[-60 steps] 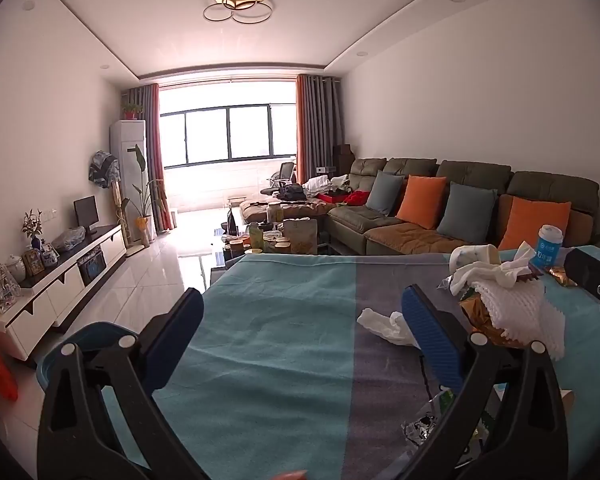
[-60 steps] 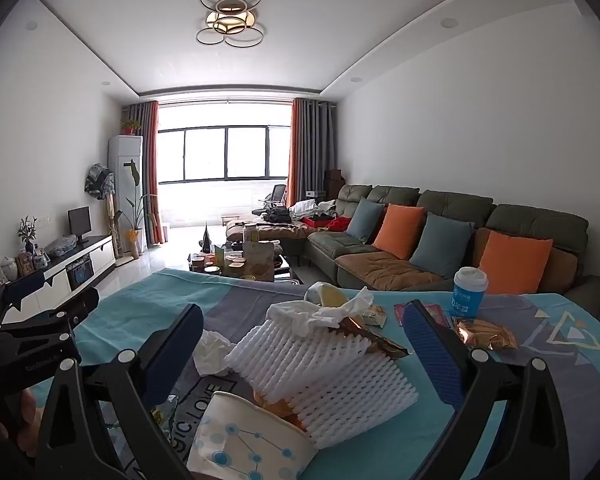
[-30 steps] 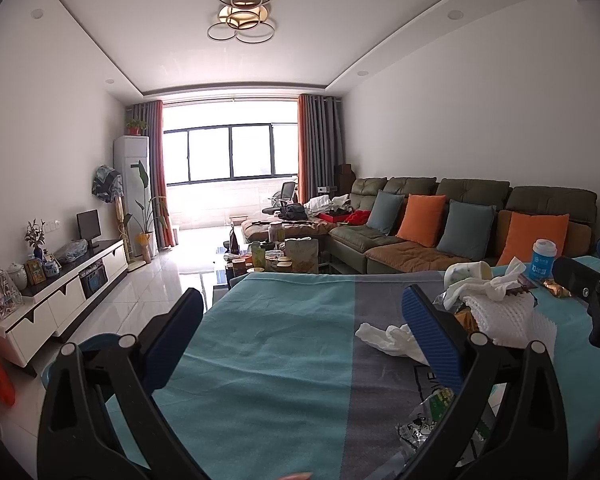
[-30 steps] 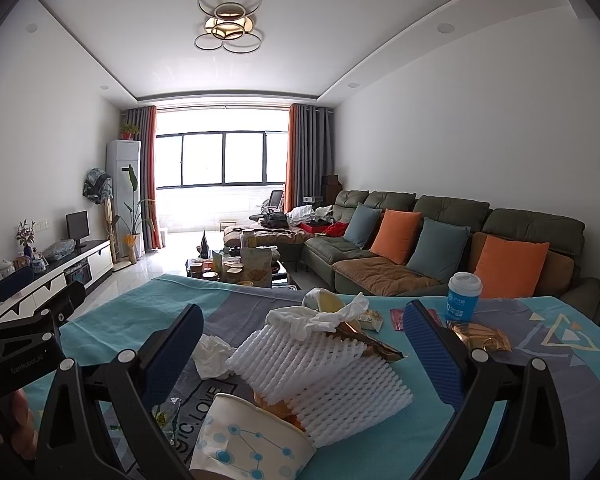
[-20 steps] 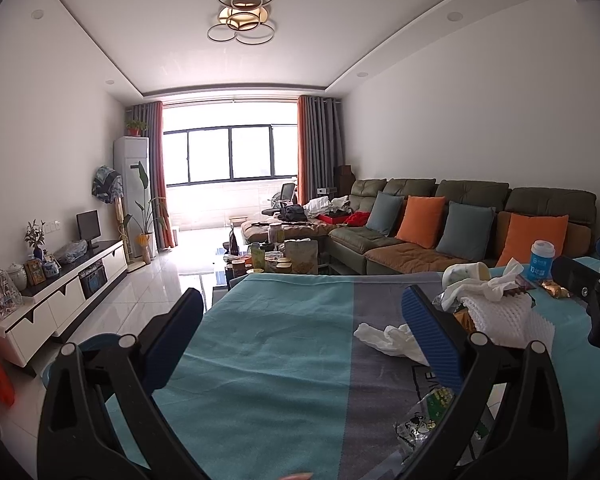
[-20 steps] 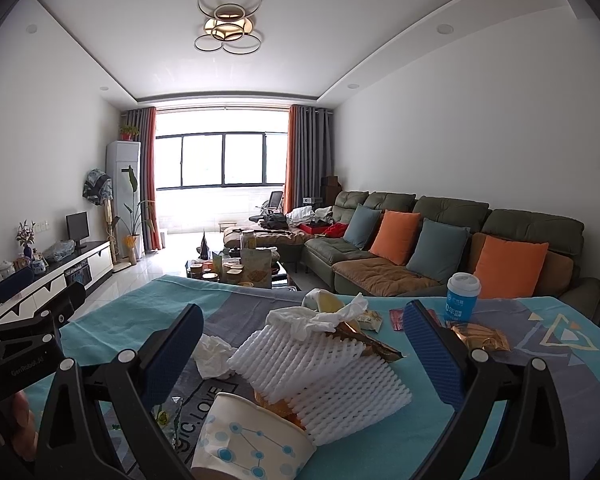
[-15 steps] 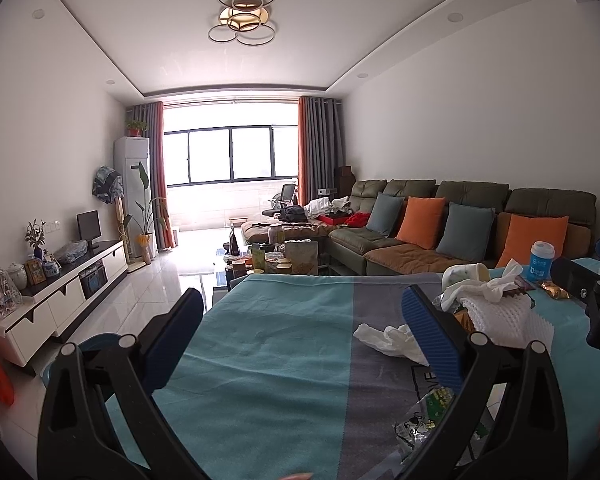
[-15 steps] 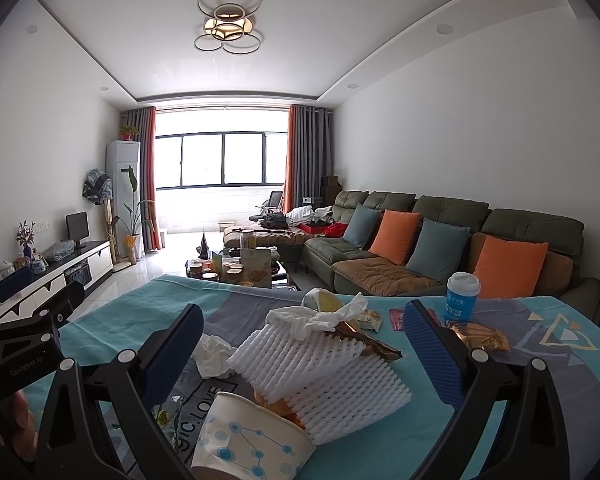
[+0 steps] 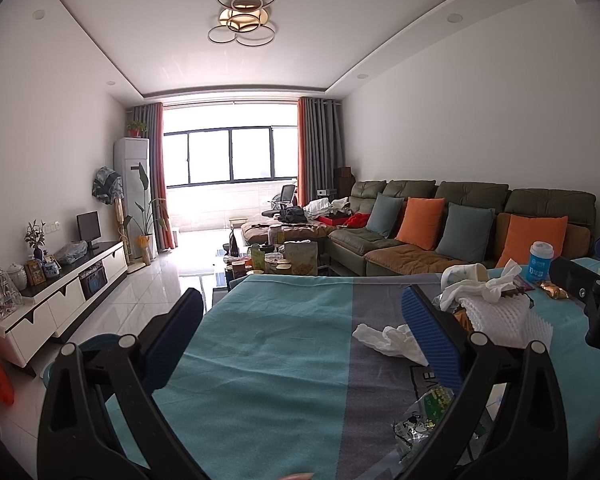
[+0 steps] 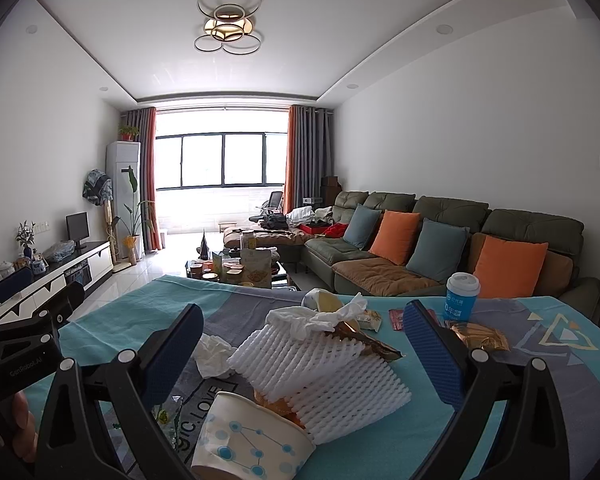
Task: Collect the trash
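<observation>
A heap of trash lies on the teal and grey tablecloth (image 10: 380,452): white foam netting (image 10: 320,372), a crumpled tissue (image 10: 214,354), a brown wrapper (image 10: 370,346) and a tipped paper cup (image 10: 248,444) with a blue line pattern. My right gripper (image 10: 300,356) hovers open just before the foam netting, nothing between its fingers. My left gripper (image 9: 300,340) is open over bare cloth, left of a white tissue (image 9: 388,338) and the foam netting (image 9: 504,312). A green snack wrapper (image 9: 424,420) lies by its right finger.
A blue paper cup with a white lid (image 10: 462,296) stands upright at the table's far right, beside a gold wrapper (image 10: 480,338). Behind the table are a green sofa (image 10: 440,232) with orange and blue cushions, a cluttered coffee table (image 10: 236,268) and a TV cabinet (image 9: 68,280).
Both views have tilted slightly upward over the two seconds; since a second ago they are almost still. Both grippers stay open and the trash has not moved.
</observation>
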`<state>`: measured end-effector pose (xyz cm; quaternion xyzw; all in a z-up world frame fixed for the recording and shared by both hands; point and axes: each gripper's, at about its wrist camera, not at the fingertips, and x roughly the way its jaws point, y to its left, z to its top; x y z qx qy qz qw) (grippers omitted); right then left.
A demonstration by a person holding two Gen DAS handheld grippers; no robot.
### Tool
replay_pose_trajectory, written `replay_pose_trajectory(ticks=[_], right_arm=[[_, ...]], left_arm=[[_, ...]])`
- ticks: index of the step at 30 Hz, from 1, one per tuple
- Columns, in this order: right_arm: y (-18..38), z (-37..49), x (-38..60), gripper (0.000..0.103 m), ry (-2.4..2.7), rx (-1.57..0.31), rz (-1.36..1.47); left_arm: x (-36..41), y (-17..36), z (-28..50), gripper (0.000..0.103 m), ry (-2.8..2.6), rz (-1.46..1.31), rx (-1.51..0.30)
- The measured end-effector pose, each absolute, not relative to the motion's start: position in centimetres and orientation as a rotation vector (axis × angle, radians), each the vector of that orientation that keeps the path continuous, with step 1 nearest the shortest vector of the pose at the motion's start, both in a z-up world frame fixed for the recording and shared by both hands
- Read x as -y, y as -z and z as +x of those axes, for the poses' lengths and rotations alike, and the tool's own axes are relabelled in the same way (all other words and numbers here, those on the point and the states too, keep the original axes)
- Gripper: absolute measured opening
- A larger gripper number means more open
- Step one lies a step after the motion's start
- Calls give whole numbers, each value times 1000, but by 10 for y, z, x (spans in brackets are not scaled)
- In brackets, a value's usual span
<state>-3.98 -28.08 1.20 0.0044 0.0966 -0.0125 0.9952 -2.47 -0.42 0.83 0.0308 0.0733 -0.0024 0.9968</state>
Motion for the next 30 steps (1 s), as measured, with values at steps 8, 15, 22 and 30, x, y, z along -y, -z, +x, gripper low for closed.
replay_pose_trajectory(ticks=[8,15,22,30], right_arm=[[-12,-40,281,96,24,-194,9],[-11,-39,281,96,25,-194,7],[-11,-39,281,96,23,-196,9],[-11,-39,282,96,19,-199,12]], left_arm=[[6,-8,-24,98,2,64,-145],[6,-7,-24,98,5,63,-146],[6,-7,-24,98,7,63,-146],[6,-5,-24,98,6,63,-150]])
